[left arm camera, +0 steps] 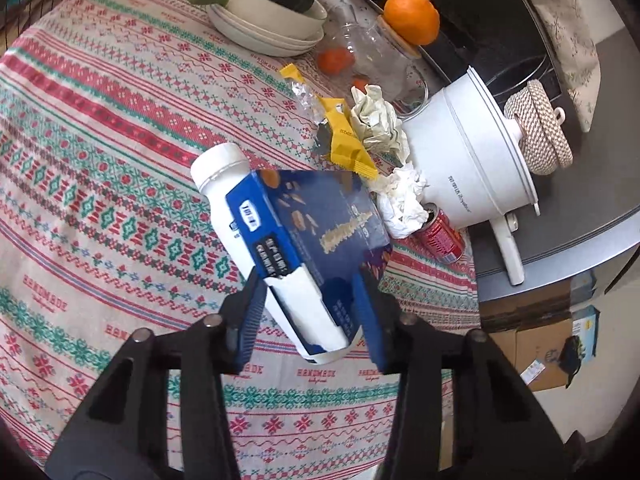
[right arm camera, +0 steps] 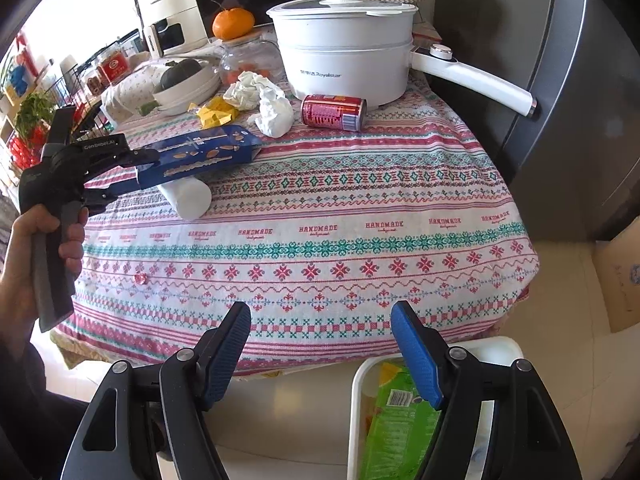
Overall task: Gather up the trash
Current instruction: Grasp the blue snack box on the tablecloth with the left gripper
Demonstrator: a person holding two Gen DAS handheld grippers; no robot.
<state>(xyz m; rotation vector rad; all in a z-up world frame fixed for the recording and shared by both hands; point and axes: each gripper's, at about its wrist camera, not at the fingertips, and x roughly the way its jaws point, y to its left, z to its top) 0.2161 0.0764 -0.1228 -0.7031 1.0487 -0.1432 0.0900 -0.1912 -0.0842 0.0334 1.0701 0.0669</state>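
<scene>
My left gripper (left arm camera: 310, 280) is shut on a blue cardboard box (left arm camera: 316, 232) and holds it above the patterned tablecloth; it also shows in the right wrist view (right arm camera: 200, 154). A white plastic bottle (left arm camera: 224, 184) lies on the cloth under the box. Yellow wrappers (left arm camera: 348, 140), crumpled tissues (left arm camera: 400, 200) and a red can (left arm camera: 444, 236) lie beyond. My right gripper (right arm camera: 320, 324) is open and empty, near the table's front edge, above a white bin (right arm camera: 360, 400) holding a green packet (right arm camera: 400, 432).
A white electric pot (right arm camera: 348, 52) with a long handle stands at the back of the table. Stacked bowls with a dark squash (right arm camera: 184, 76), a glass jar (right arm camera: 248, 56) topped by an orange (right arm camera: 233, 22). A cardboard box (left arm camera: 532, 344) sits on the floor.
</scene>
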